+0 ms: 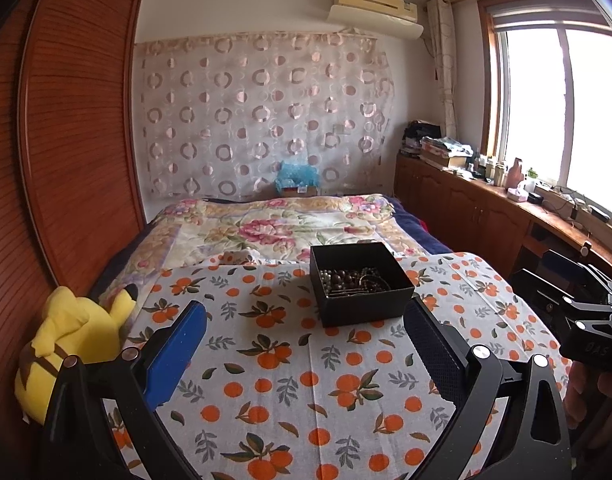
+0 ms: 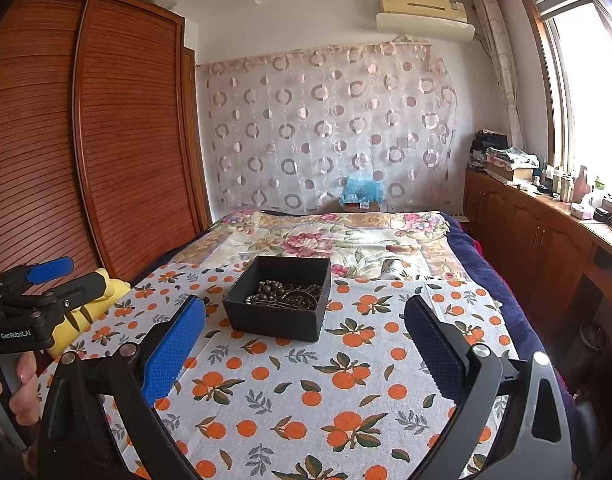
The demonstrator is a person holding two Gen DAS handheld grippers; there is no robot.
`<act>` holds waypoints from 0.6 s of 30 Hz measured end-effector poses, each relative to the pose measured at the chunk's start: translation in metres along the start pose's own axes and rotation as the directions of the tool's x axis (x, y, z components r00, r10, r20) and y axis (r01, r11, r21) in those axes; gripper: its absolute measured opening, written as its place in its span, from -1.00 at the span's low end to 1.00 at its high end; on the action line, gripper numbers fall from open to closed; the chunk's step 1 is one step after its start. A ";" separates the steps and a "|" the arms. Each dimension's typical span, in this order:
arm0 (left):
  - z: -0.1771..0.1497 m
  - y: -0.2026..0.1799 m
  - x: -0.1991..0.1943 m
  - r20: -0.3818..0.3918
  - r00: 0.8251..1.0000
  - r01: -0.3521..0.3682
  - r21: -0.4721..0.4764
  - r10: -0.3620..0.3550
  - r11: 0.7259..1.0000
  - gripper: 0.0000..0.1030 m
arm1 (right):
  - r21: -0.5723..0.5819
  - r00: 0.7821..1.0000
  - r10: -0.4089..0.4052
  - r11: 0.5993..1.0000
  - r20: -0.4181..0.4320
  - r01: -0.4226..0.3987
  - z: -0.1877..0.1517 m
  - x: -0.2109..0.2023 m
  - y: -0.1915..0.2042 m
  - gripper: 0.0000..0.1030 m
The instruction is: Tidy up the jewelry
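One black box [image 1: 362,284] is sitting on one orange-print cloth [image 1: 290,380], and the beaded jewelry [image 1: 352,279] inside is lying in a single tangled heap whose pieces cannot be counted apart. Two grippers are showing, the left gripper [image 1: 306,356] and the right gripper [image 2: 306,344], each spreading two padded fingers. One yellow plush toy [image 1: 72,340] is lying beside the cloth.

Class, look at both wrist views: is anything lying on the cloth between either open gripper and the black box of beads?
Nothing visible: only bare orange-print cloth lies between each gripper and the black box.
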State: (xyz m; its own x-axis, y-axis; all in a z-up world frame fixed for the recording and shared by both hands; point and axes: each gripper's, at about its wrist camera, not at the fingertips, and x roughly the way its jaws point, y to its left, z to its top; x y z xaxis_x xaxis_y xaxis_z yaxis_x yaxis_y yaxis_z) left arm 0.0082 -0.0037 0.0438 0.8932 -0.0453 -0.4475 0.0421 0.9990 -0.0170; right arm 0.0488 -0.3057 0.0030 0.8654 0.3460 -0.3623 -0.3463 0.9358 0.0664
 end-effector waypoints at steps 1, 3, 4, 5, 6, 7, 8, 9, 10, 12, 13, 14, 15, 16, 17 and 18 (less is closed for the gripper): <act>0.000 0.000 0.000 0.000 1.000 0.000 0.001 0.000 1.000 0.85 | 0.000 1.000 0.002 1.000 0.000 -0.002 0.000 0.000 0.000 0.95; -0.001 0.000 0.000 -0.002 1.000 0.004 0.002 -0.004 1.000 0.85 | -0.002 1.000 -0.001 1.000 -0.001 0.001 0.000 0.000 0.000 0.95; -0.002 0.000 0.001 -0.004 1.000 0.005 0.003 -0.005 1.000 0.85 | -0.001 1.000 0.000 1.000 -0.001 0.000 0.000 0.000 0.000 0.95; -0.002 0.000 0.001 -0.006 1.000 0.005 0.005 -0.005 1.000 0.85 | 0.000 1.000 0.000 1.000 -0.001 0.000 0.000 0.000 0.000 0.95; -0.003 0.000 0.001 -0.007 1.000 0.004 0.006 -0.004 1.000 0.85 | 0.001 1.000 -0.001 1.000 -0.001 0.001 0.000 0.000 0.000 0.95; -0.003 0.001 0.001 -0.007 1.000 0.006 0.005 -0.006 1.000 0.85 | 0.002 1.000 -0.001 1.000 -0.002 0.001 0.000 0.000 0.000 0.95; -0.004 0.001 0.001 -0.009 1.000 0.007 0.007 -0.007 1.000 0.85 | 0.001 1.000 -0.001 1.000 -0.001 0.001 0.000 0.000 0.000 0.95; -0.005 0.000 0.001 -0.010 1.000 0.007 0.008 -0.007 1.000 0.85 | 0.001 1.000 -0.002 1.000 -0.001 0.002 0.000 0.000 0.001 0.95; -0.006 0.000 0.001 -0.012 1.000 0.009 0.009 -0.008 1.000 0.85 | 0.001 1.000 -0.003 1.000 -0.001 0.003 0.000 0.000 0.001 0.95; -0.007 -0.001 0.002 -0.015 1.000 0.009 0.011 -0.009 1.000 0.85 | 0.001 1.000 -0.005 1.000 0.000 0.005 -0.001 0.000 0.001 0.95; -0.007 -0.001 0.002 -0.016 1.000 0.010 0.012 -0.010 1.000 0.85 | 0.001 1.000 -0.006 1.000 -0.001 0.006 -0.001 0.001 0.001 0.95; -0.007 -0.001 0.002 -0.017 1.000 0.010 0.012 -0.010 1.000 0.85 | 0.003 1.000 -0.007 1.000 -0.001 0.007 -0.001 0.001 0.001 0.95; -0.007 -0.001 0.002 -0.017 1.000 0.010 0.012 -0.010 1.000 0.85 | 0.004 1.000 -0.007 1.000 -0.002 0.007 -0.001 0.002 0.001 0.95; -0.007 -0.001 0.002 -0.018 1.000 0.011 0.012 -0.010 1.000 0.85 | 0.005 1.000 -0.008 1.000 -0.003 0.008 -0.002 0.002 0.001 0.95; -0.007 -0.001 0.002 -0.018 1.000 0.011 0.013 -0.010 1.000 0.85 | 0.005 1.000 -0.008 1.000 -0.003 0.008 -0.002 0.002 0.001 0.95; -0.008 -0.001 0.002 -0.018 1.000 0.011 0.014 -0.010 1.000 0.85 | 0.005 1.000 -0.008 1.000 -0.005 0.008 -0.003 0.003 0.002 0.95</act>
State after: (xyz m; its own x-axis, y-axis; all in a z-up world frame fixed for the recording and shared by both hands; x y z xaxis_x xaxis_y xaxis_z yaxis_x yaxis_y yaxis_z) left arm 0.0066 -0.0049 0.0359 0.8844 -0.0555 -0.4634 0.0578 0.9983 -0.0094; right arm 0.0496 -0.3034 -0.0006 0.8663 0.3384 -0.3673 -0.3376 0.9388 0.0686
